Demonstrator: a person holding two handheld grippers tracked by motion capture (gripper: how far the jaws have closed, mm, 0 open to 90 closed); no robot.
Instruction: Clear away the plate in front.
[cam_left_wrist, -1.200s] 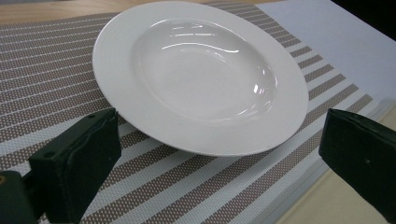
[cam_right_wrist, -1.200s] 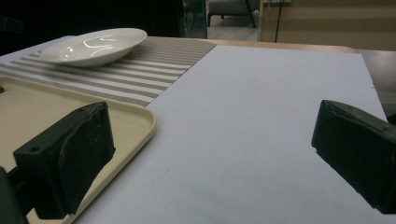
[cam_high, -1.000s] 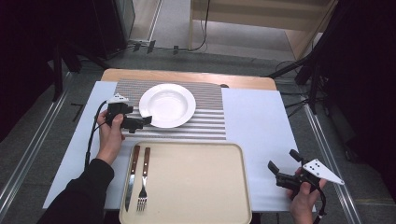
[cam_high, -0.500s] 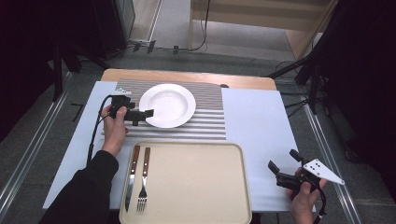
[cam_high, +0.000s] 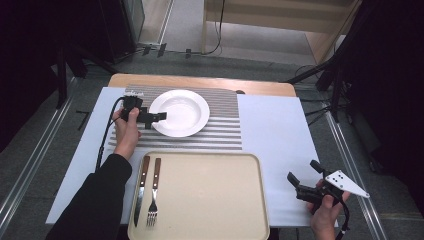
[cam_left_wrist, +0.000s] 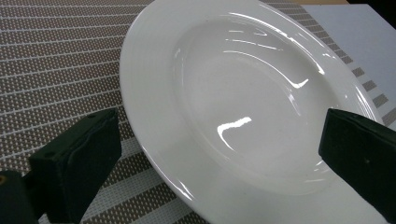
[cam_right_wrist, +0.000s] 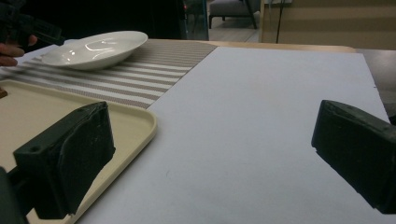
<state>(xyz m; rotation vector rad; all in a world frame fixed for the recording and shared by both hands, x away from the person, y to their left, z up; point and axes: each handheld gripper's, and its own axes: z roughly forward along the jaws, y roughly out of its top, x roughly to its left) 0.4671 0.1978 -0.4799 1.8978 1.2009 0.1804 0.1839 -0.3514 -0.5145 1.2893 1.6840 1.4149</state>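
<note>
A white deep plate (cam_high: 186, 111) (cam_left_wrist: 243, 98) rests on a brown-and-white striped placemat (cam_high: 222, 136) at the back of the table. My left gripper (cam_high: 155, 120) (cam_left_wrist: 219, 154) is open at the plate's left rim, one jaw over the mat and the other over the plate, with nothing gripped. My right gripper (cam_high: 304, 172) (cam_right_wrist: 210, 135) is open too, held low over the white table cover at the front right with nothing between its jaws. The plate (cam_right_wrist: 93, 49) also appears far off in the right gripper view.
A beige tray (cam_high: 210, 200) (cam_right_wrist: 32, 112) lies at the front centre, with a wooden-handled knife (cam_high: 140, 192) and a fork (cam_high: 154, 192) on its left side. White cover (cam_high: 275, 125) lies to the right of the mat. Cables and dark stands surround the table.
My left gripper has moved away from the person and slightly right, so its jaws now reach over the plate's left rim. The right gripper has stayed still.
</note>
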